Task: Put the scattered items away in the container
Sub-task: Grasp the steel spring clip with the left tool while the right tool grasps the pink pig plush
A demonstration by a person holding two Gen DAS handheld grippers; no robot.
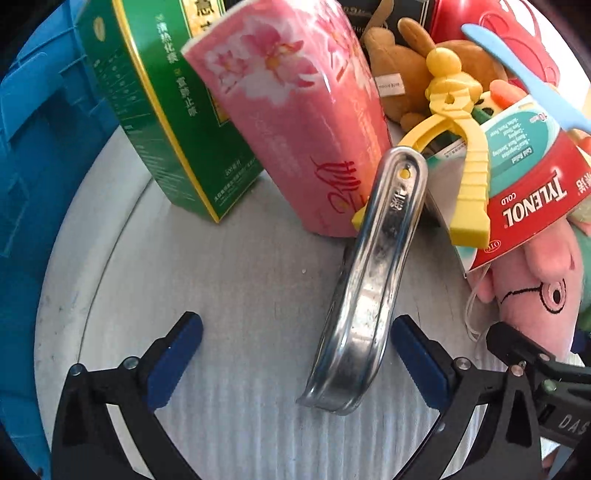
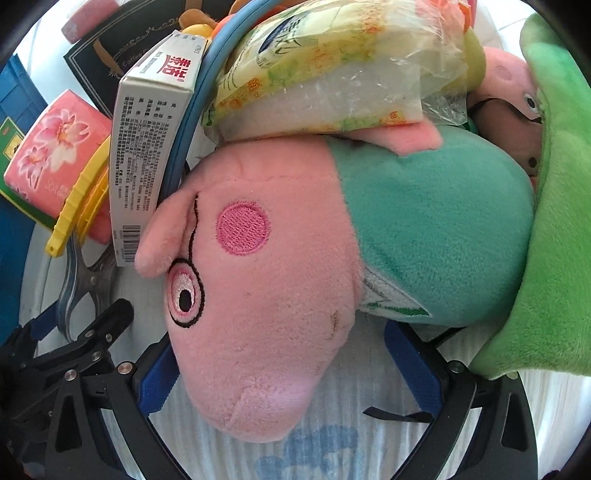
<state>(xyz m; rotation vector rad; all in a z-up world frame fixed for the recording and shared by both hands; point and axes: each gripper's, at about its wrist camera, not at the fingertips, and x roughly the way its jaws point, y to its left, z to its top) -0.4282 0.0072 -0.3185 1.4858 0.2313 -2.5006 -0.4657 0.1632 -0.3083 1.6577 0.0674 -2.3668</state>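
My left gripper [image 1: 295, 360] is open, its blue pads either side of a shiny metal handle [image 1: 369, 280] lying on the white round tray [image 1: 110, 258]. The pads do not touch it. Beyond stand a green box [image 1: 155, 110] and a pink tissue pack [image 1: 295, 110]. Yellow tongs [image 1: 458, 147] and a Tylenol box [image 1: 535, 177] lie to the right. My right gripper [image 2: 288, 373] is open around the head of a pink pig plush [image 2: 266, 314] with a teal body. The blue container [image 1: 33, 166] is at the left.
A brown plush [image 1: 399, 70], a red tin [image 1: 480, 22] and a blue knife [image 1: 524, 74] sit behind. In the right wrist view a yellow tissue pack [image 2: 332, 66], a white medicine box [image 2: 147, 140] and a green plush [image 2: 554, 221] crowd around the pig.
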